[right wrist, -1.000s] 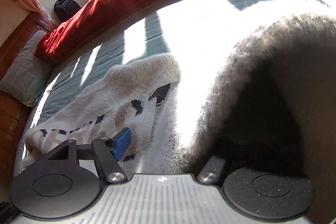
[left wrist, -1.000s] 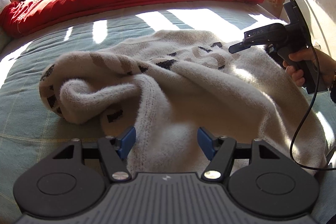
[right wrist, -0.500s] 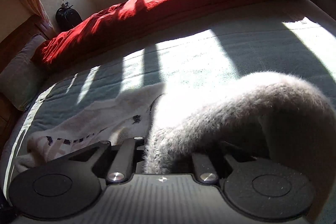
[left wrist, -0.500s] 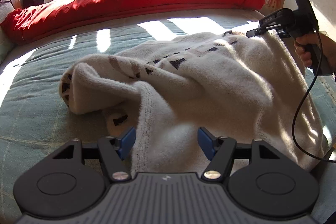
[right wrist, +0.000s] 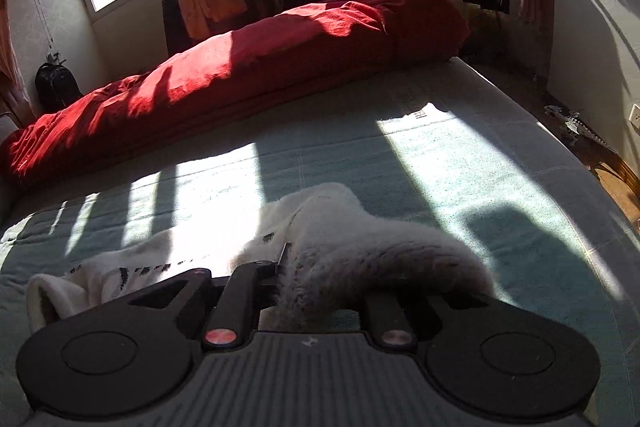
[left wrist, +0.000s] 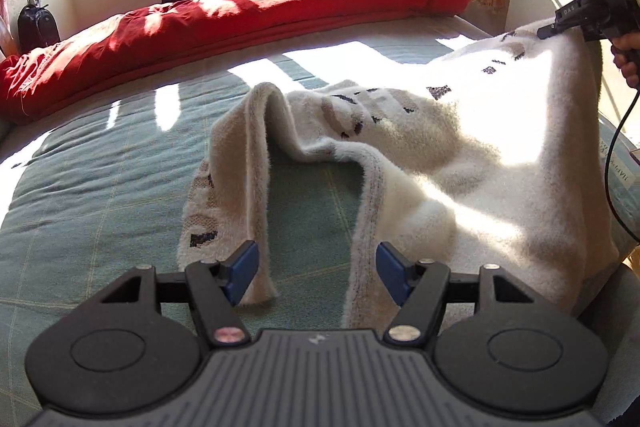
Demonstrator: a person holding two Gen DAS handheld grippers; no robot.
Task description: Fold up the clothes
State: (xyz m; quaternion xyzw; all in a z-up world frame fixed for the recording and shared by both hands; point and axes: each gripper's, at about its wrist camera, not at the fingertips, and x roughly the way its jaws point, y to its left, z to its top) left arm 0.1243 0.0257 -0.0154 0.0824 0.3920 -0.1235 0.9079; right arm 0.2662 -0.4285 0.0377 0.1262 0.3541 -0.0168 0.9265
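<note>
Now your right tool (left wrist: pixel 546 31) pinches the sweater (left wrist: pixel 460 147) up at two o'clock above the bed (left wrist: pixel 100 187); your left tool (left wrist: pixel 316 273) gapes wide, straddling its hem at six. Grip that hem before spreading it flat.

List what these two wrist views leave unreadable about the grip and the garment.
- Right wrist view: the right gripper's fingertips are buried under the fuzzy white sweater.
- Left wrist view: the sweater's lower right hem is cut off behind the left gripper body.
- Left wrist view: the hand is cut off by the frame edge.
</note>
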